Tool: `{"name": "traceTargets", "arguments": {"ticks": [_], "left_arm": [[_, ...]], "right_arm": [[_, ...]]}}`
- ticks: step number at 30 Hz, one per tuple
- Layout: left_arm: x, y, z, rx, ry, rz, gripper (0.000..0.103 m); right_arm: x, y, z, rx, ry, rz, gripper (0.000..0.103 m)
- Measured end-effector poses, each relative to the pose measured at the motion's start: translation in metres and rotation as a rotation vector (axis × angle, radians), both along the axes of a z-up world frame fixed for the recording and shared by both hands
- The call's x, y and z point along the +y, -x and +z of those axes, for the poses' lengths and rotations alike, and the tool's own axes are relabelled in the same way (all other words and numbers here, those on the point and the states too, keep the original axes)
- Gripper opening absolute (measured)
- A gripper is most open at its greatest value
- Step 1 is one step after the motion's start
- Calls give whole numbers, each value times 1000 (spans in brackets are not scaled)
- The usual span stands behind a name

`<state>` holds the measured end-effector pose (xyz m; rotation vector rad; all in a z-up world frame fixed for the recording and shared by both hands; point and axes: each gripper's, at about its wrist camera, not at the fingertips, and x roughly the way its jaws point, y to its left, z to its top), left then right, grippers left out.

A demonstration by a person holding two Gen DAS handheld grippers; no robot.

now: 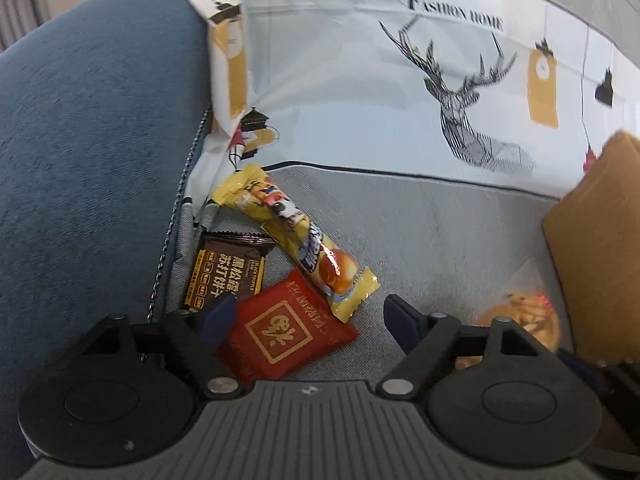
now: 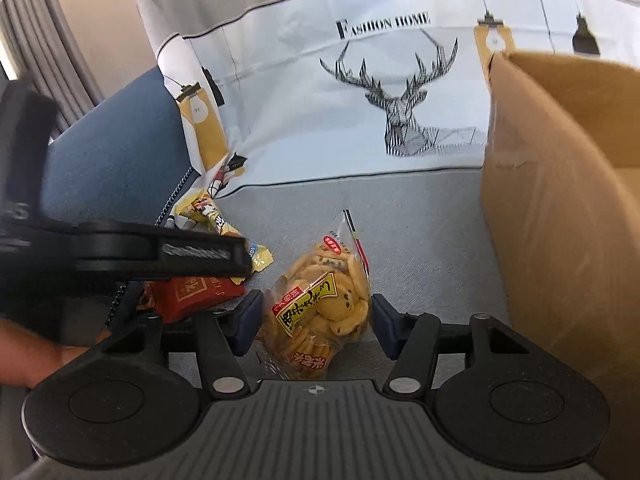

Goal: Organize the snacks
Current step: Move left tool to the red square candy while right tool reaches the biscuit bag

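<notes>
By the sofa seat's (image 1: 440, 232) left edge, against the blue armrest (image 1: 92, 160), lie the brown biscuit pack (image 1: 226, 276), the yellow bun wrapper (image 1: 296, 236) and the red sachet (image 1: 280, 324); all look light, slick and crushable. The left hand-held gripper (image 1: 306, 316) is released, straddling the sachet: take it across the middle. The right hand-held gripper (image 2: 316, 320) brackets the fragile cracker bag (image 2: 320, 300), pads apparently not yet pressing, near the cardboard box (image 2: 560, 208).

Even, soft daylight in both views; no hard shadows. Strong fisheye bending toward the frame edges, corners vignetted black. The deer-print cloth (image 1: 400, 92) is bright, slightly washed out. Beside it, the cardboard box (image 2: 560, 200) is smeared with motion blur. Centre packets reasonably sharp.
</notes>
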<state>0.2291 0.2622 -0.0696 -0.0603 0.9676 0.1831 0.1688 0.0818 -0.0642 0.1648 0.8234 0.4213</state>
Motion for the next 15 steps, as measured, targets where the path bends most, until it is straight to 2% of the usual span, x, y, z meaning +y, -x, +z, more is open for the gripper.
{"name": "traceTargets", "arguments": {"ticks": [5,9,11,12,15], "left_arm": [[-10,-1,-7,11,-69,-40,84],[-29,2,-16,24,-175,-132,82],[-31,4,-16,13,-167,-157,68],[-31,5,-14,10,-149,-159,56],[-37,8,-11,4,-186,-161,32]], "right_arm": [[-4,11,4,-4,49,40,59],[-11,23,3,-7,92,62,60],[-12,30,5,-14,103,66,60],[-13,34,6,-17,106,71,60],[-11,51,11,-26,116,103,60]]}}
